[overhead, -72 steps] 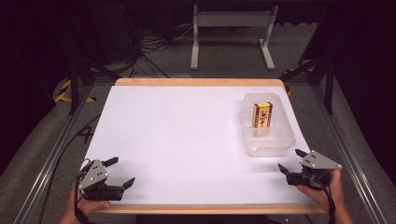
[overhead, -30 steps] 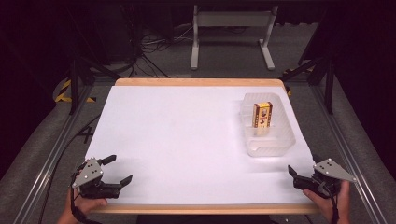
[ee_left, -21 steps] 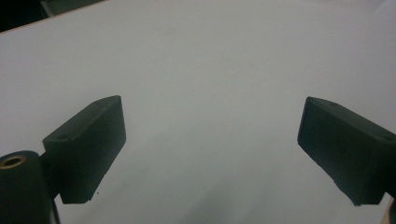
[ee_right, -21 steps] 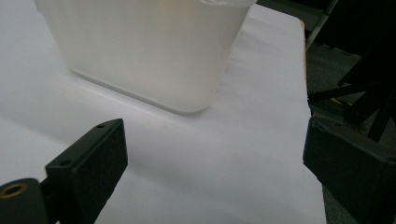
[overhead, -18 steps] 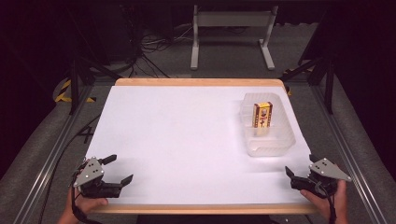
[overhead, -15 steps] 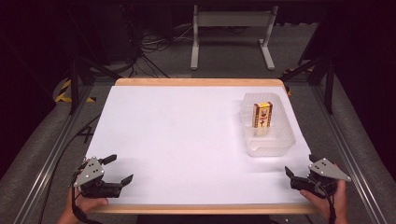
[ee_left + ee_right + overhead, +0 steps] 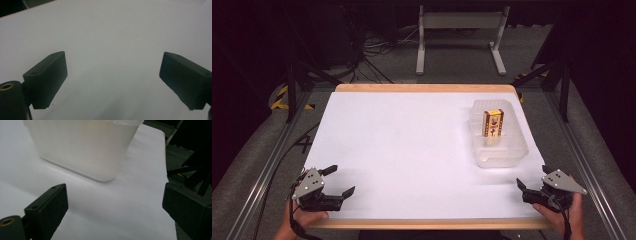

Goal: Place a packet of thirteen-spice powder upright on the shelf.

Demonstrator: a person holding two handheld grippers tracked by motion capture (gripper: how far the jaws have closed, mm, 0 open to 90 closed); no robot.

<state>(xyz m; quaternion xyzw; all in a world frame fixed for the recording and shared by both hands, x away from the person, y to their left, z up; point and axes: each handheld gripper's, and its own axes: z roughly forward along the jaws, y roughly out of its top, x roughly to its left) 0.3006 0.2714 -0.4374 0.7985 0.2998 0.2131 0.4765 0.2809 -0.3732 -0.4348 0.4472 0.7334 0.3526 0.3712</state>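
Note:
A translucent plastic tub (image 7: 501, 150) stands on the right side of the white table (image 7: 412, 140), and a small yellow and brown box (image 7: 493, 123) stands upright inside it. At the near left corner my left gripper (image 7: 339, 180) is held open over bare table; in its own view the left gripper (image 7: 113, 65) has nothing between its jaws. My right gripper (image 7: 532, 176) is open at the near right corner, just in front of the tub. In the right gripper view the tub (image 7: 82, 147) looms close ahead of the open right gripper (image 7: 115, 192).
The table's right edge (image 7: 166, 170) runs close beside my right gripper, with dark floor and frame bars beyond it. Metal rails (image 7: 262, 170) flank both sides of the table. A grey stand (image 7: 459, 30) and cables lie on the floor past the far edge.
Both grippers have drawn back toward the near edge since the earliest frame, the right one also shifting outward to the right. In the last half second they barely move. The tub and box are unmoved.

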